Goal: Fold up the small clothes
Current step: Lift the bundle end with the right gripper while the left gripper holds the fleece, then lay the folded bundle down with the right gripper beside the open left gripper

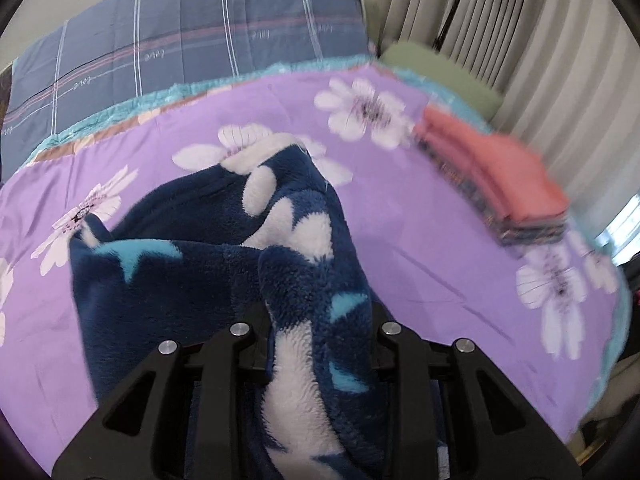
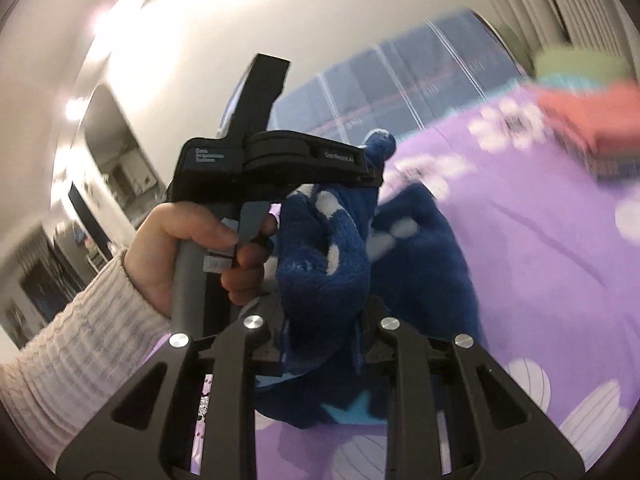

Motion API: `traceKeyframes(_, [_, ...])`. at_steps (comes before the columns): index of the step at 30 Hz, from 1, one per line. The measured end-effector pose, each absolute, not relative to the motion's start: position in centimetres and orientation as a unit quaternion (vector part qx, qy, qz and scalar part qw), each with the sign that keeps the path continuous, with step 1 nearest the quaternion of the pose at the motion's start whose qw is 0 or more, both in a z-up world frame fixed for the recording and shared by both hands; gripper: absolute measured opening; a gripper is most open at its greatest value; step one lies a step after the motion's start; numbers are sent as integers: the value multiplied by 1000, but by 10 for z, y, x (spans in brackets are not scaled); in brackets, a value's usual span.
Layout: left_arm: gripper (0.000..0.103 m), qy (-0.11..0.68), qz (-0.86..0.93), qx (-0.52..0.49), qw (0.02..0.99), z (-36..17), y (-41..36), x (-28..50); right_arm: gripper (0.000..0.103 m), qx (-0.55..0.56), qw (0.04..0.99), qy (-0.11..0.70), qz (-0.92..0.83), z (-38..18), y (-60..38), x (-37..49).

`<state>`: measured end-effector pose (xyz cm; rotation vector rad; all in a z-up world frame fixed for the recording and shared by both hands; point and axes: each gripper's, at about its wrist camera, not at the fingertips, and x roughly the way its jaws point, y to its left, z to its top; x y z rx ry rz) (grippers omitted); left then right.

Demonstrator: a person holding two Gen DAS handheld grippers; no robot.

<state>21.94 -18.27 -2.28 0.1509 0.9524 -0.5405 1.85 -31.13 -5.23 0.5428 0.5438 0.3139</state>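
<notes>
A navy fleece garment (image 1: 208, 248) with white and light-blue patches hangs over the purple floral bedsheet (image 1: 420, 240). My left gripper (image 1: 316, 308) is shut on a bunched fold of it, and the fabric hides the fingertips. In the right wrist view the same garment (image 2: 324, 248) rises between the jaws of my right gripper (image 2: 320, 320), which is shut on it. There the left gripper (image 2: 374, 172) also shows, held by a person's hand (image 2: 188, 248) in a white ribbed sleeve, pinching the garment's upper end.
A stack of folded clothes (image 1: 504, 176) with a pink piece on top sits at the bed's right edge. A blue plaid quilt (image 1: 180, 44) lies along the back and a green cushion (image 1: 440, 76) by the curtain (image 1: 520, 40). The room's shelves (image 2: 60, 264) are blurred at left.
</notes>
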Motion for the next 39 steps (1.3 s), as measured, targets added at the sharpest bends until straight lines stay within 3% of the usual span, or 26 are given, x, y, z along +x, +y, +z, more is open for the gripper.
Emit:
traceKeyframes(6, [50, 458, -266, 91, 843, -33, -215, 220, 22, 355, 872, 303, 147, -96, -353, 22])
traceKeyframes(11, [51, 394, -278, 119, 868, 12, -210, 195, 24, 370, 860, 316, 157, -109, -361, 22])
traceKeyframes(16, [56, 343, -250, 146, 894, 36, -152, 148, 27, 367, 860, 317, 161, -109, -359, 21])
traceKeyframes(21, [64, 324, -157, 192, 913, 14, -88, 87, 28, 377, 853, 322, 164, -108, -360, 21])
traceKeyframes(26, [68, 341, -168, 151, 912, -8, -44, 28, 28, 376, 852, 329, 158, -107, -360, 24])
traceKeyframes(33, [70, 390, -207, 169, 881, -56, -73, 12, 29, 379, 851, 331, 149, -108, -359, 24])
traceKeyframes(39, [72, 358, -130, 182, 906, -81, -96, 35, 26, 396, 847, 327, 138, -110, -362, 21])
